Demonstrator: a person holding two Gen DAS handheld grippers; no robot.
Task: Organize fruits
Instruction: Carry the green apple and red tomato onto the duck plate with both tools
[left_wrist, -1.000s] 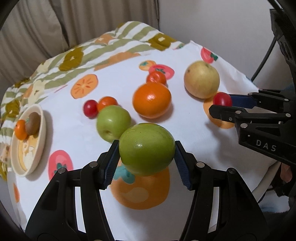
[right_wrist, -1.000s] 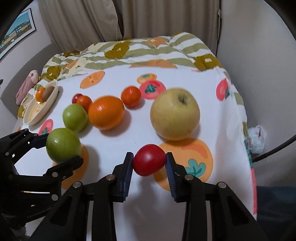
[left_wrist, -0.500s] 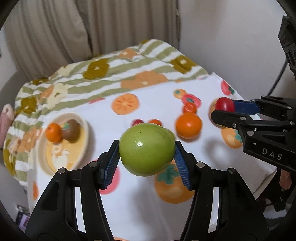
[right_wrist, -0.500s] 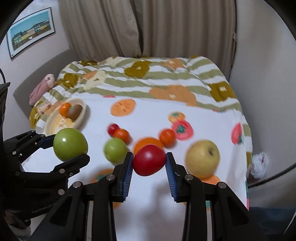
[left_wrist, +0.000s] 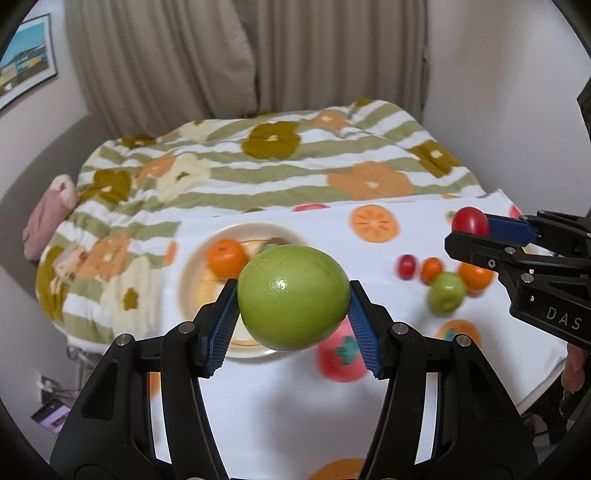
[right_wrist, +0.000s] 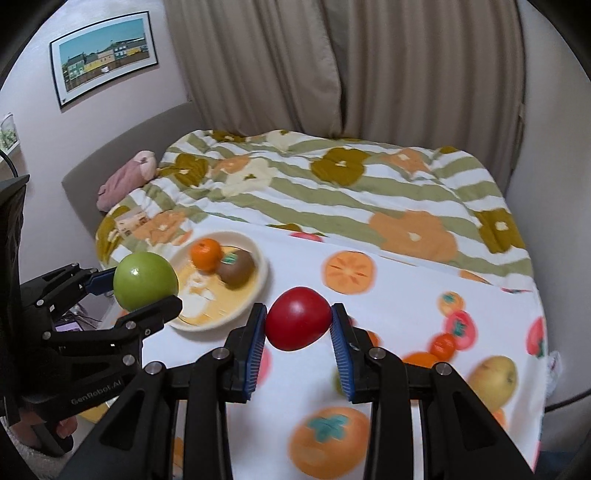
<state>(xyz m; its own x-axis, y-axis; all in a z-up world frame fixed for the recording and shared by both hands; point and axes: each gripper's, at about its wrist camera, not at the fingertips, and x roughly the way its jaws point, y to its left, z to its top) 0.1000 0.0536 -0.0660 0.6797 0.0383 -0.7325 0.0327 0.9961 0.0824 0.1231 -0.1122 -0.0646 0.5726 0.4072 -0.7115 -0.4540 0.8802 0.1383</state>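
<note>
Gripping a round, glossy green apple (left_wrist: 293, 297) across its widest part, the left tongs (left_wrist: 293, 314) held it in the air above the cream round plate (right_wrist: 258, 284). The right tongs (right_wrist: 298, 328) were closed on a small smooth red tomato (right_wrist: 298, 323), also lifted. On the plate lay a small orange mandarin (right_wrist: 205, 254) and a brown kiwi (right_wrist: 236, 271). Farther out, on the white fruit-print cloth (right_wrist: 399, 295), a yellow apple (right_wrist: 495, 374) waited. The green apple looked firm and a little slippery, so a hold at the middle suited it; the tomato seemed softer and needed only gentle pressure.
</note>
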